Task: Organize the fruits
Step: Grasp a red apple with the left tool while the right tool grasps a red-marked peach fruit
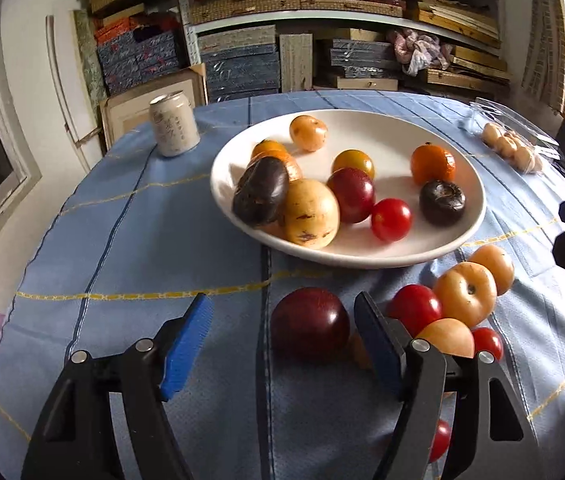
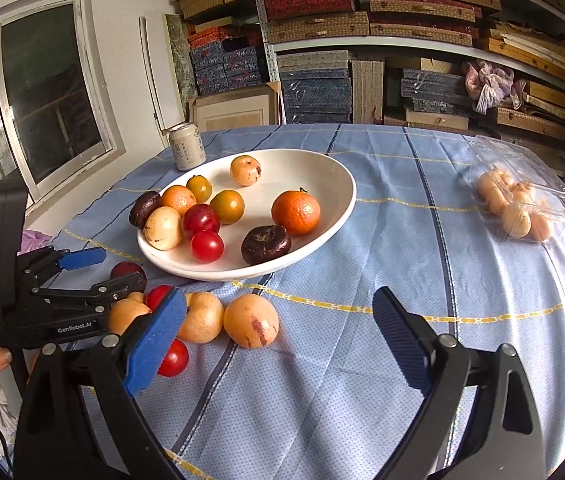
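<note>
Plate [image 1: 470, 216] ahead holds nine fruits; perhaps seven remain loose around the left claw [image 1: 282, 332], both claws released.

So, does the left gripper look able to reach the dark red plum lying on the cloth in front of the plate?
Probably yes: the left gripper is open, and the dark red plum lies between its fingers with nothing in front of it.

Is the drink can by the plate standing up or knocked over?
Standing upright. The can rests on its base on the blue tablecloth, top rim facing up, just behind the white plate.
</note>
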`<action>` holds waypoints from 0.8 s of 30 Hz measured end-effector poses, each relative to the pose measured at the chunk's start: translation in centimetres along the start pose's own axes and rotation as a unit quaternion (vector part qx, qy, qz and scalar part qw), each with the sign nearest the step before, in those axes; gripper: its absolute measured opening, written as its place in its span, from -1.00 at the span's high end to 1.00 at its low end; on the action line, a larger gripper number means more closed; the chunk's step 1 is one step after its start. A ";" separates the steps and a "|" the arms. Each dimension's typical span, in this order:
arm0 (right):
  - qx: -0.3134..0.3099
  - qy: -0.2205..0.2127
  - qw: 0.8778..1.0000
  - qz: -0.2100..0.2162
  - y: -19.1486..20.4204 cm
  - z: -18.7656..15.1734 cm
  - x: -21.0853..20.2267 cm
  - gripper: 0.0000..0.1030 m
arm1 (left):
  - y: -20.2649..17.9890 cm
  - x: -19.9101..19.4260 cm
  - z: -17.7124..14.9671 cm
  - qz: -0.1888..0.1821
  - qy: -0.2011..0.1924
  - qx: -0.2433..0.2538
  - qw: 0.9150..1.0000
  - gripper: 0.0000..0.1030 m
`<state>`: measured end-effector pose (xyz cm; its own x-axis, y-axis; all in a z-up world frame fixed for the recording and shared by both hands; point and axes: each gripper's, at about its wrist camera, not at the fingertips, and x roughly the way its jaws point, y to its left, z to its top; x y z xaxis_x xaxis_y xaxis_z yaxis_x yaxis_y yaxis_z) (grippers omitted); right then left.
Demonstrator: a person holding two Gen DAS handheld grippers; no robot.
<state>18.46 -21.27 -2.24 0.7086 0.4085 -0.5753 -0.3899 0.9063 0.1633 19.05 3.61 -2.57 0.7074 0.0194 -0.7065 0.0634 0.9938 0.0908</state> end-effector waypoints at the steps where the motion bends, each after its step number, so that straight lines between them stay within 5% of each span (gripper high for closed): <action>1: 0.000 0.000 1.000 0.000 0.0 0.0 0.0 -0.79 | 0.4 0.2 0.0 -0.007 0.006 -0.009 1.000 -0.45; 9: -0.009 0.023 1.000 -0.013 0.1 -0.4 0.9 -0.80 | 2.3 0.7 -0.2 -0.013 0.022 -0.041 0.999 -0.40; 16: -0.072 0.057 0.995 -0.037 1.7 -1.2 2.3 -0.79 | 2.9 0.5 -0.2 -0.005 0.015 -0.053 0.998 0.24; 24: -0.117 0.064 0.989 -0.062 2.7 -1.3 3.1 -0.55 | 3.0 1.2 -0.4 -0.012 0.030 -0.058 0.998 0.23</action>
<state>18.82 -17.66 -4.64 0.6845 0.2655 -0.6790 -0.4416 0.8920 -0.0964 19.80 6.68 -3.46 0.6629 -0.0007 -0.7487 -0.0043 1.0000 -0.0048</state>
